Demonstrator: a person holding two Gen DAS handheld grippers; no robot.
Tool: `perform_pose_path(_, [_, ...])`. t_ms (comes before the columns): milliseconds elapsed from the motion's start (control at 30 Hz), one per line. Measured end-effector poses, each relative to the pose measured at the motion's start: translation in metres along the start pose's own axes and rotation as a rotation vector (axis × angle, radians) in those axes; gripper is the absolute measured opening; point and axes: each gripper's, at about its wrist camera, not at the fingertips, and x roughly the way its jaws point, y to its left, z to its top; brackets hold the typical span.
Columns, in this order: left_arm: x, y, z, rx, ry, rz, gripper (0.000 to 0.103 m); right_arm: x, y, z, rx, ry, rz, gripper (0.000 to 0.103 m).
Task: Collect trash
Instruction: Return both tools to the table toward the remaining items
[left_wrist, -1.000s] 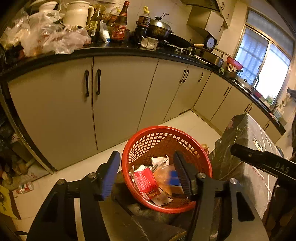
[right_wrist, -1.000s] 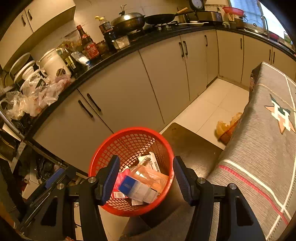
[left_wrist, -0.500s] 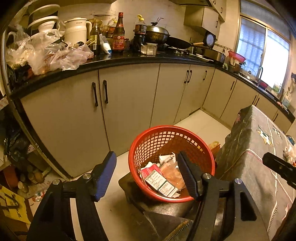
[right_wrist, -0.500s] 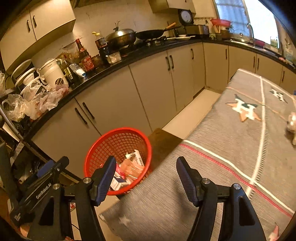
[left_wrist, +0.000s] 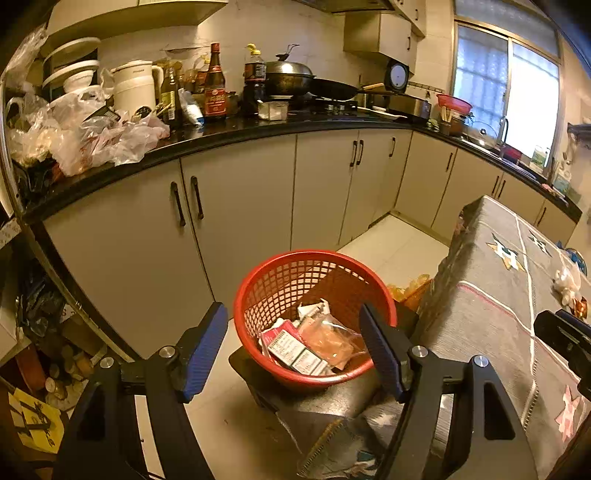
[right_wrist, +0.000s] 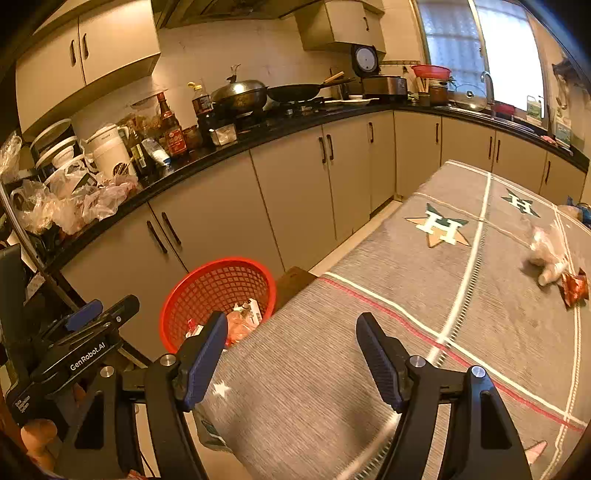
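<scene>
Two grippers, both w/ jaws spread wide & nothing between them: left gripper (left_wrist: 293, 343) hangs above the red basket (left_wrist: 280, 273), right gripper (right_wrist: 290, 352) sits over the near end of the table (right_wrist: 388, 295). One basket only, perched on a dark stool (left_wrist: 332, 398) btwn the cabinets (left_wrist: 240, 206) & the table's end. Inside it, approx 4 bits of trash, pressed together: a red-and-white carton (left_wrist: 291, 347), a clear orange-tinted bag (left_wrist: 330, 339) touching it on the right, white crumpled paper (left_wrist: 312, 308) behind, plus scraps underneath too jumbled to count. Still out on the grey star-print tablecloth, far side: one whitish crumpled wrapper lump (right_wrist: 546, 251) (blurred) & one orange-red snack packet (right_wrist: 574, 288) just beside it; a blue-ish thing at the table's far edge is too cut off to ID. A pink scrap (right_wrist: 535, 448) lies at the near-right edge of the cloth. In the right wrist view the left gripper's body (right_wrist: 85, 350) shows at lower left, beside the basket. Around: black countertop (left_wrist: 229, 129) w/ a heap of plastic bags (left_wrist: 92, 136), one white kettle (left_wrist: 133, 86), at least 3 bottles, one lidded wok (left_wrist: 288, 75), one frying pan (left_wrist: 332, 88), one clock (left_wrist: 397, 75). An orange bag (left_wrist: 410, 288) sits on the floor behind the basket, partly hidden by the table's corner.
</scene>
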Motion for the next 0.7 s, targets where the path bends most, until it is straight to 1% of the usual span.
perform_pose_path(467, [-0.026, -0.042, -0.005, 0.089, -0.003, -0.014, 0.073, -0.05, -0.04, -0.018, 0.059, -0.067, -0.034, 0.077])
perform_pose_path(700, [-0.037, -0.063, -0.009, 0.127, -0.003, -0.022, 0.074, -0.072, -0.067, -0.028, 0.103, -0.096, -0.057, 0.079])
